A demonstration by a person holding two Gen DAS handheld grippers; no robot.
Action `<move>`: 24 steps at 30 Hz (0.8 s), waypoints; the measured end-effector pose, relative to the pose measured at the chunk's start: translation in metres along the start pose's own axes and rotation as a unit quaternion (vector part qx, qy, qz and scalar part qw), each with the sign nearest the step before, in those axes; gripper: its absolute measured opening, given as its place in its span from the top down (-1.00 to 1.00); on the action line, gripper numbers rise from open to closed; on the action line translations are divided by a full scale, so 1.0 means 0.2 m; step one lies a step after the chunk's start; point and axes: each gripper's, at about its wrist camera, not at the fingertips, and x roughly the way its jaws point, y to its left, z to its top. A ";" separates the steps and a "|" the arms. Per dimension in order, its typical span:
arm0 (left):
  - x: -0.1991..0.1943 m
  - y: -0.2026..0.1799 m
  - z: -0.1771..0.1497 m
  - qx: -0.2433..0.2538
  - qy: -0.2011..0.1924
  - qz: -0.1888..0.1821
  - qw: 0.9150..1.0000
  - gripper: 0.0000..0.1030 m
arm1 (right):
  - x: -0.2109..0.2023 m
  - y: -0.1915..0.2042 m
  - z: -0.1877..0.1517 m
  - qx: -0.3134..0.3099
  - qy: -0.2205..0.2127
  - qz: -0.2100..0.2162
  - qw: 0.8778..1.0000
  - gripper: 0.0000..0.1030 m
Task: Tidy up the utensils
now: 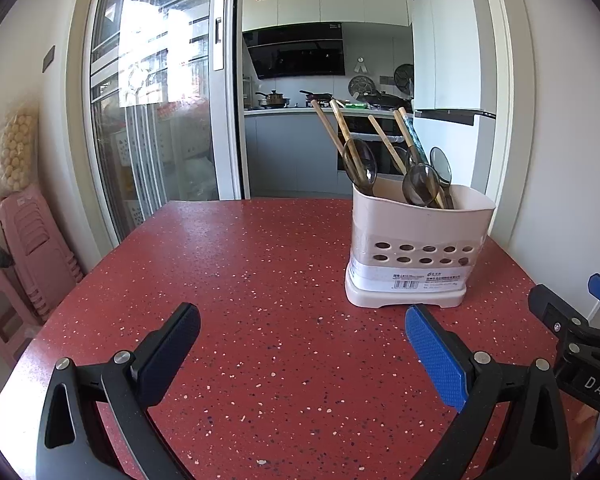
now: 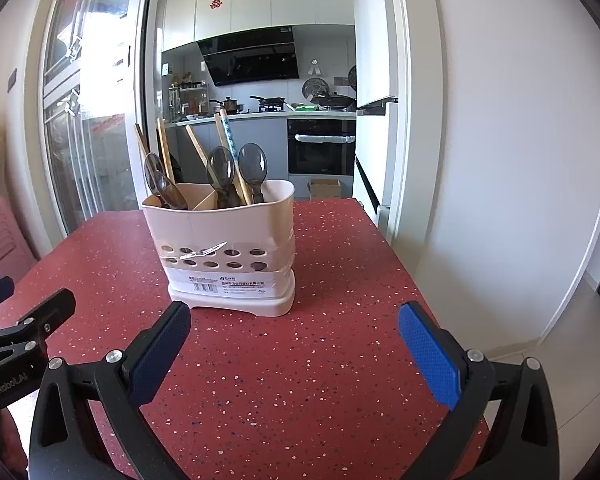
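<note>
Cream utensil holder [image 2: 228, 256] just beyond the right gripper's [image 2: 296, 344] spread fingers.

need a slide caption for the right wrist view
Open right claw faces a cream utensil holder of spoons and chopsticks on a red speckled table.

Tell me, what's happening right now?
Left gripper open, empty. Right gripper open, empty. Utensils stand in holder on red table. Nothing in the way.
</note>
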 end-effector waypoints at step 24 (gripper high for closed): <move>-0.01 0.00 0.00 -0.003 0.009 0.002 1.000 -1.00 | -0.01 0.01 0.01 0.000 -0.001 0.004 1.000 -1.00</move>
